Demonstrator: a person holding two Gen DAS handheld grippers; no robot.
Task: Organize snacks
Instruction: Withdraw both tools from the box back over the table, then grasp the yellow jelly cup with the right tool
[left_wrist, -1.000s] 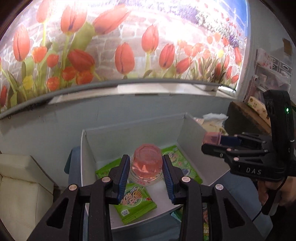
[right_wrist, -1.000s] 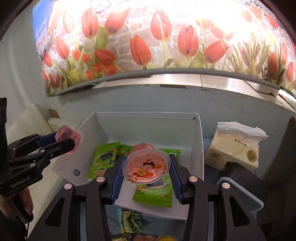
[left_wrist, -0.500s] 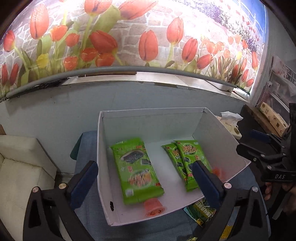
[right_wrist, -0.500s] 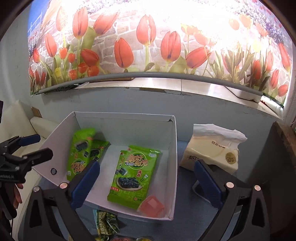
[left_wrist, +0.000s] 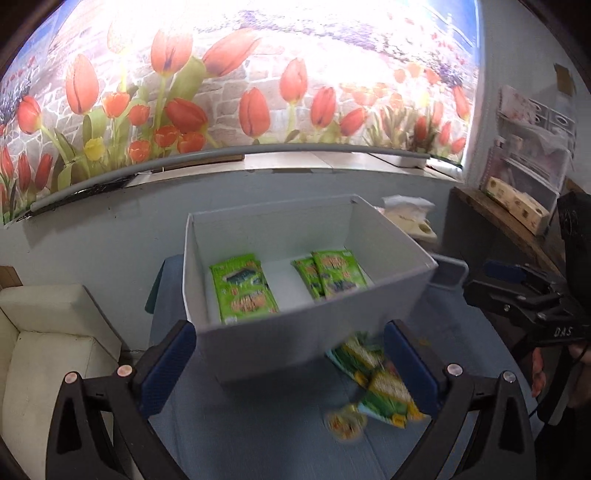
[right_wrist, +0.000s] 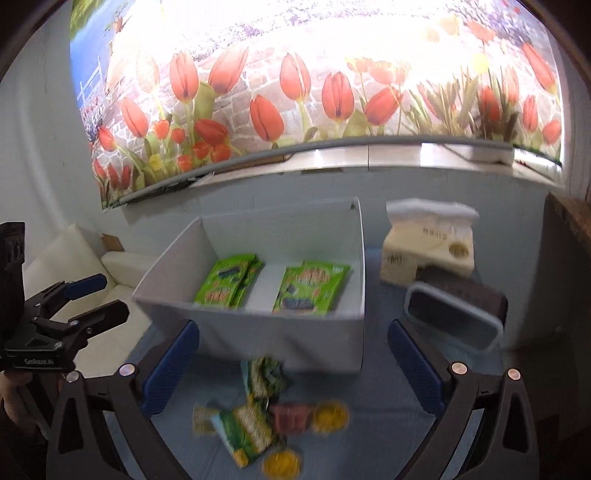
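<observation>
A white box (left_wrist: 314, 339) (right_wrist: 280, 343) stands on the blue table and holds green seaweed packets (left_wrist: 242, 291) (right_wrist: 310, 291) in two groups. More green packets (left_wrist: 380, 384) (right_wrist: 247, 428), a pink jelly cup (right_wrist: 291, 417) and yellow jelly cups (right_wrist: 330, 415) (left_wrist: 345, 424) lie blurred on the table in front of the box. My left gripper (left_wrist: 291, 369) is open and empty, pulled back in front of the box. My right gripper (right_wrist: 291, 365) is open and empty above the loose snacks. Each gripper also shows in the other's view (left_wrist: 517, 291) (right_wrist: 85, 299).
A tissue pack (right_wrist: 428, 247) and a dark container with a pale rim (right_wrist: 454, 317) sit right of the box. A white sofa (left_wrist: 48, 339) is at the left. A wooden shelf (left_wrist: 517, 229) stands at the right. A tulip mural covers the wall behind.
Both grippers opened and let their jelly cups drop into the box one second ago. Since then both have pulled back and down, so the loose snacks in front of the box show.
</observation>
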